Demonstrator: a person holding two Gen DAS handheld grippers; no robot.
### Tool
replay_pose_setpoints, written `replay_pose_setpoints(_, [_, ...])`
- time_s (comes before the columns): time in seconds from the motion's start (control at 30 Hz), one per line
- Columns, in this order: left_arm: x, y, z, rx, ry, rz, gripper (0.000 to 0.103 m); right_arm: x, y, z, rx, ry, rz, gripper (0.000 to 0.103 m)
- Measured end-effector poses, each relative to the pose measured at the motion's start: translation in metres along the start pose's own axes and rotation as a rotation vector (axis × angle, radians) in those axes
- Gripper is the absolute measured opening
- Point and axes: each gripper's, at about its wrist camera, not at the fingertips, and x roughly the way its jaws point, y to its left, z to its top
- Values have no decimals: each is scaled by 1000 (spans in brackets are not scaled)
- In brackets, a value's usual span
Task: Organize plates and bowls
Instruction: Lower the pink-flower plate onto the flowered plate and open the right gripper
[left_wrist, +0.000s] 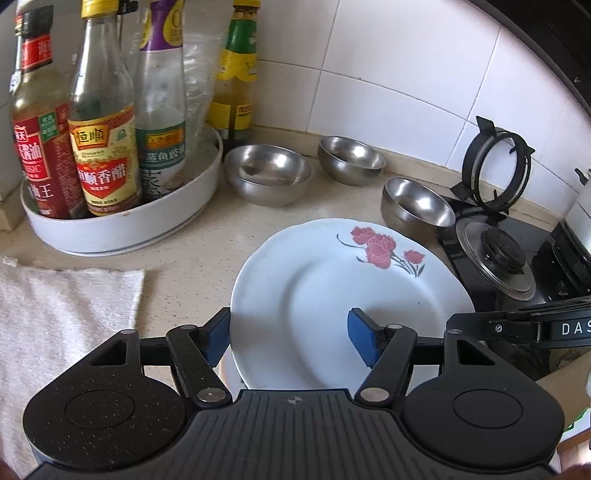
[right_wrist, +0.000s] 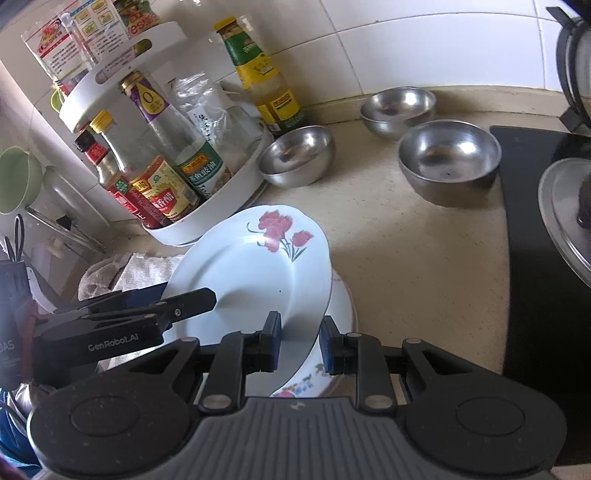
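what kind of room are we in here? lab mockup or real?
Looks like a real home kitchen, on the counter beside the stove. Giveaways: a gas hob with a black pan support, a white rack of part-used sauce bottles, steel bowls on the counter against a white tiled wall.

Rose-printed white plate tilted; three steel bowls upright behind.

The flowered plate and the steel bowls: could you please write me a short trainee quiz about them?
1. How many steel bowls stand on the counter?
2. True or false: the flowered plate lies flat on the counter.
3. The jaws of the right gripper are: A) wide open and empty; B) shut on the flowered plate's rim; C) shut on a bowl.
Key: 1. three; 2. false, it is held tilted; 3. B.
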Motion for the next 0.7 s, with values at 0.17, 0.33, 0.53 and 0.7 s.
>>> replay_pose_setpoints(0.17, [1, -3, -3, 4, 7, 9, 73, -1, -2, -6, 7, 15, 7, 44])
replay_pose_setpoints(0.33, [1, -3, -8, 3, 16, 16, 73, 0, -3, -11, 9, 31, 15, 45])
replay_pose_setpoints(0.53, [4, 1, -13, -10, 36, 27, 74, 6, -2, -15, 1, 53, 15, 45])
replay_pose_setpoints(0.7, [6, 7, -15, -14, 51, 40, 74, 12, 3, -18, -15, 64, 22, 46])
